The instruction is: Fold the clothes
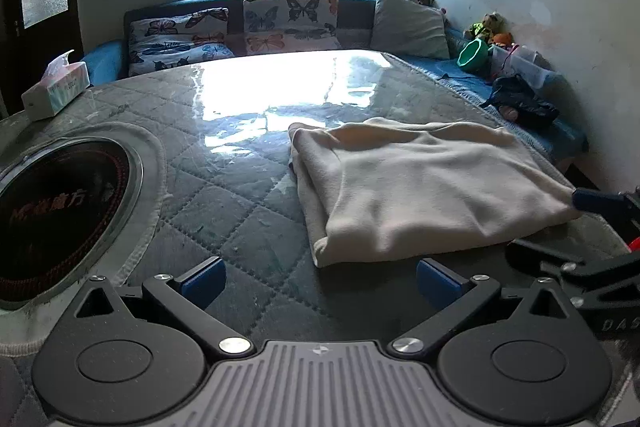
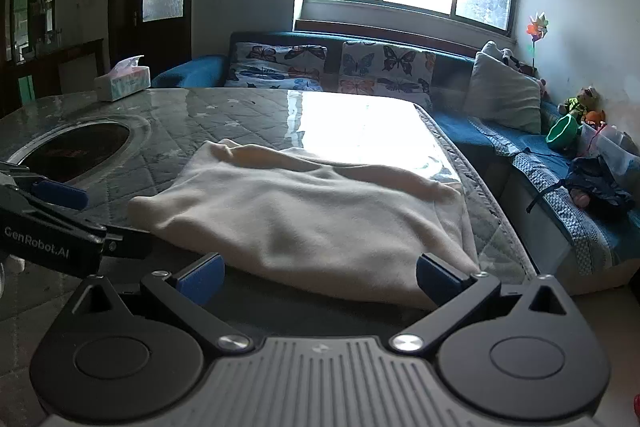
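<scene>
Both tools gape, empty: left tool [image 1: 320,277], right tool [image 2: 318,275]. Folded cream garment [image 2: 304,215] lies just ahead, nearer right.

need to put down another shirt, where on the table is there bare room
Bare quilted table lies between the round inset burner and the folded cream garment, and beyond it toward the butterfly cushions. The tissue box fills the far left corner; both tools crowd the near edge.

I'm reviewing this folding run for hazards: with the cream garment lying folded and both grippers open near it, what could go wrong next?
The cream garment lies close to the table's right edge, so a push might slide it off. The glossy table cover looks slippery, so the fold may shift when the left gripper or right gripper closes.
</scene>
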{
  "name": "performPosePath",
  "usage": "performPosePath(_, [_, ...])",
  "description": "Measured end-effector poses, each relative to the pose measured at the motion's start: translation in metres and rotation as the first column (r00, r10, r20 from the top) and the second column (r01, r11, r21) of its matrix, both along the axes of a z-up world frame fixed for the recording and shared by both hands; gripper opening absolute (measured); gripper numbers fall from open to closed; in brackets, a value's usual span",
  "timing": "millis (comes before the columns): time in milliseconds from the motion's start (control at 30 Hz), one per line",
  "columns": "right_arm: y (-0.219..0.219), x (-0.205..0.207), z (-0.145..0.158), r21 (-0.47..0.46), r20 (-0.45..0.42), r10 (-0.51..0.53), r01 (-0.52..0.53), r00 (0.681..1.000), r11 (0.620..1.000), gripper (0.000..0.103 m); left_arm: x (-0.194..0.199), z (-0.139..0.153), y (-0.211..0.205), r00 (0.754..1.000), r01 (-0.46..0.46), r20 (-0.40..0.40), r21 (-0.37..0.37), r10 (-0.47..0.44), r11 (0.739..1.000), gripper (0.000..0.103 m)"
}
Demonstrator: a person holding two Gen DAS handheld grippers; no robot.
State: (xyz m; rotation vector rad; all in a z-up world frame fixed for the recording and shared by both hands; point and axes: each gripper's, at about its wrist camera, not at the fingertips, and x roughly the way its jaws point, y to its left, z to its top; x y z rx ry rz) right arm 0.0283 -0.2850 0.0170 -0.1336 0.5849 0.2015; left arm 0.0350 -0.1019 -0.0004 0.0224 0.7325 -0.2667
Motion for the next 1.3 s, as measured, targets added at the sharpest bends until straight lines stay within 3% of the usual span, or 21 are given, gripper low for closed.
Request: performPosePath(1300, [0.001,-0.041,0.000,0.029,-0.057,-0.076,0.078,0.995,0.997,0.103,-0.045,0.010,-0.008,1.000,0.030,-0.004,0.013,-0.030,0.999,0.103])
